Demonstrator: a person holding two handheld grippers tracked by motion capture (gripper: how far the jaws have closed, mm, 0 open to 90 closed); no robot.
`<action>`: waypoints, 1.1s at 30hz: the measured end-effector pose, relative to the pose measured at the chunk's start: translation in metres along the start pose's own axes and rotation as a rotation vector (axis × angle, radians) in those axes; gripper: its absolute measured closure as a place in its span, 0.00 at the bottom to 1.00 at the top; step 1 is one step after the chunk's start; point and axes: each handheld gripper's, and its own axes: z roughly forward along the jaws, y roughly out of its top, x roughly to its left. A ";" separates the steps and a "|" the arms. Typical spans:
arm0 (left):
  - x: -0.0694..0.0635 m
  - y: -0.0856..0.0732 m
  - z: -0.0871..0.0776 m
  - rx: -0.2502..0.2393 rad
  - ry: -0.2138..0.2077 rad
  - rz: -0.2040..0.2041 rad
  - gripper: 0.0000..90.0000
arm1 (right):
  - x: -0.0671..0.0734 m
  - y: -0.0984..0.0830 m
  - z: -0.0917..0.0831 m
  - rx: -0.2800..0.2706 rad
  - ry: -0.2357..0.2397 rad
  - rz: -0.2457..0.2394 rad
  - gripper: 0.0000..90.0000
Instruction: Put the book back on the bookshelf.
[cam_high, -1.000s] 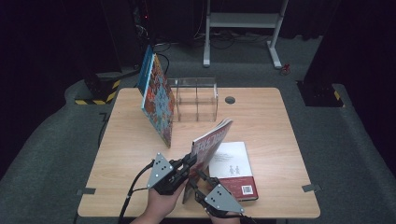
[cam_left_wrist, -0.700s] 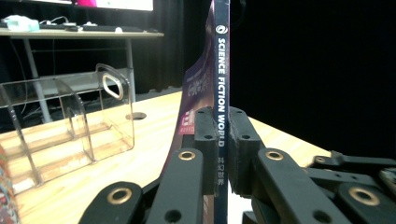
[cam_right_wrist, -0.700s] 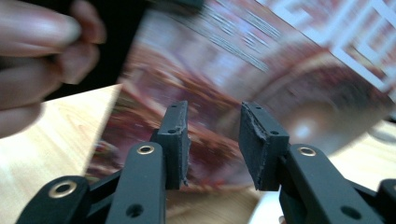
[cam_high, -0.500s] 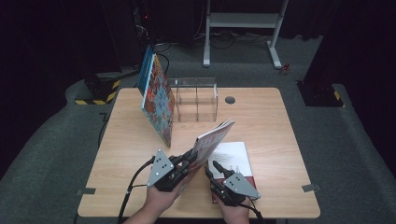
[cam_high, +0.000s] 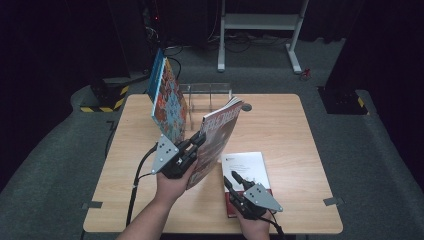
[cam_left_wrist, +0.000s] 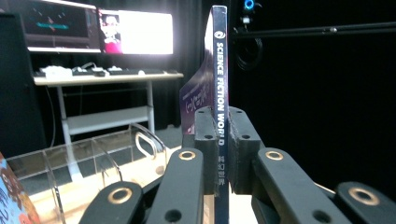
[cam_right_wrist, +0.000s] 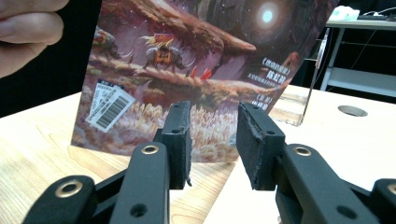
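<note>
High view first: the left gripper (cam_high: 196, 142) is clamped on the spine edge of a magazine (cam_high: 216, 140) and holds it up off the wooden table (cam_high: 290, 130), tilted, with its top corner pointing toward the clear acrylic rack (cam_high: 207, 95) at the far side. A colourful book (cam_high: 169, 102) stands leaning at the rack's left end. Down by the near edge, the right gripper (cam_high: 234, 179) sits over a white-and-red book (cam_high: 247, 172) lying flat on the table, just right of the lifted magazine. Its jaws have a gap and nothing between them as far as I can see from up here.

Left gripper view: pretty clear shot, both black pads (cam_left_wrist: 205, 140) press on the magazine's dark spine (cam_left_wrist: 219, 93), which runs straight up the middle and reads "SCIENCE FICTION WORLD". So that one is gripping the magazine, no doubt. The clear rack (cam_left_wrist: 93, 158) is off to the lower left, a desk with monitors (cam_left_wrist: 107, 32) behind.

Right gripper view: the jaws stand apart and empty. Past them is the magazine's back cover (cam_right_wrist: 196, 79), fantasy art with a barcode, its lower edge just above the table. Fingers of the other hand (cam_right_wrist: 23, 32) show at top left.
</note>
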 end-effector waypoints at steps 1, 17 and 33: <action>0.000 -0.002 0.000 0.001 0.005 0.011 0.94 | 0.000 0.000 0.000 -0.001 0.000 -0.001 0.73; 0.020 -0.027 -0.052 0.050 -0.015 -0.032 0.93 | 0.001 -0.001 0.001 0.009 0.004 -0.009 0.73; 0.023 -0.043 -0.083 0.088 -0.003 0.002 0.93 | -0.015 0.001 0.008 0.111 -0.010 -0.018 0.69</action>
